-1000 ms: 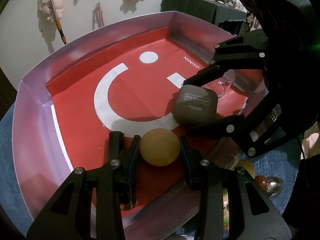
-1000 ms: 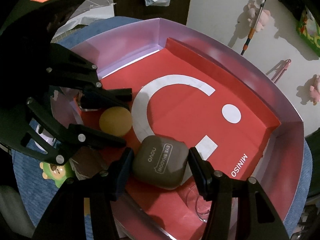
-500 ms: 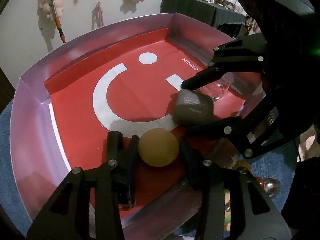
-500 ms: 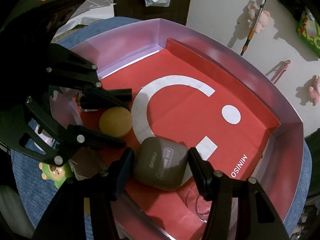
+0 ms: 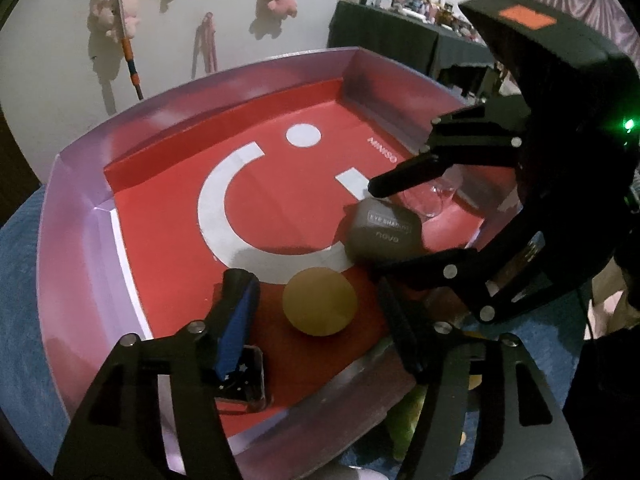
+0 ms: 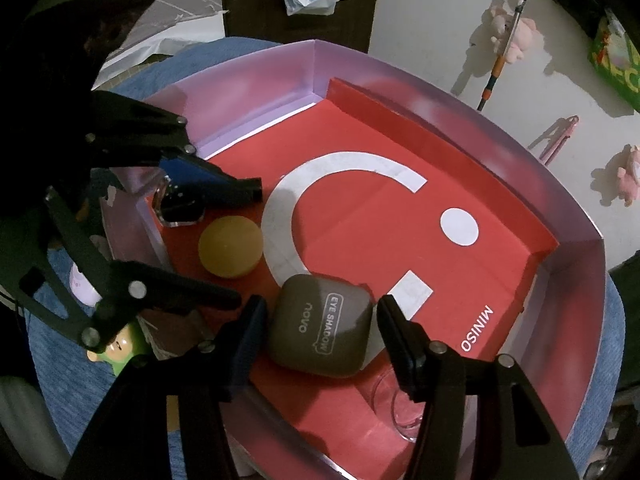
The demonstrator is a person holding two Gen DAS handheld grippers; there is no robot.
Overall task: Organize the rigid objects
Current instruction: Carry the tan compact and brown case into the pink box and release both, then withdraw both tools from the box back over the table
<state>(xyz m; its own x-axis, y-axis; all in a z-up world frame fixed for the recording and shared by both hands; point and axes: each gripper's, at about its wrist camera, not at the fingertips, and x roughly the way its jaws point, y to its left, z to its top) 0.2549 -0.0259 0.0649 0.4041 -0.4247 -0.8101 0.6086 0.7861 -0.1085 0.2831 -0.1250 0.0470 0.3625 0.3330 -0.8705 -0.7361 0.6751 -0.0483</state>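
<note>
Evidently red-lined tray point(image 5: 80, 240) held everything, most of its floor bare toward the far walls. Right gripper point(image 6: 320, 320) straddled eye-shadow case point(image 6: 324, 324), fingers loose, no squeeze visible. Left gripper point(image 5: 316, 300) had just been opening; yellow ball point(image 5: 319, 301) sat released between its jaws near the front rim — placed, likely.

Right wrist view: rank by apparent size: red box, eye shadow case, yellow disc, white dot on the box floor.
1. red box, by far the largest.
2. eye shadow case, though it sits nearest the camera, so that is partly nearness.
3. yellow disc.
4. white dot, smallest.
</note>
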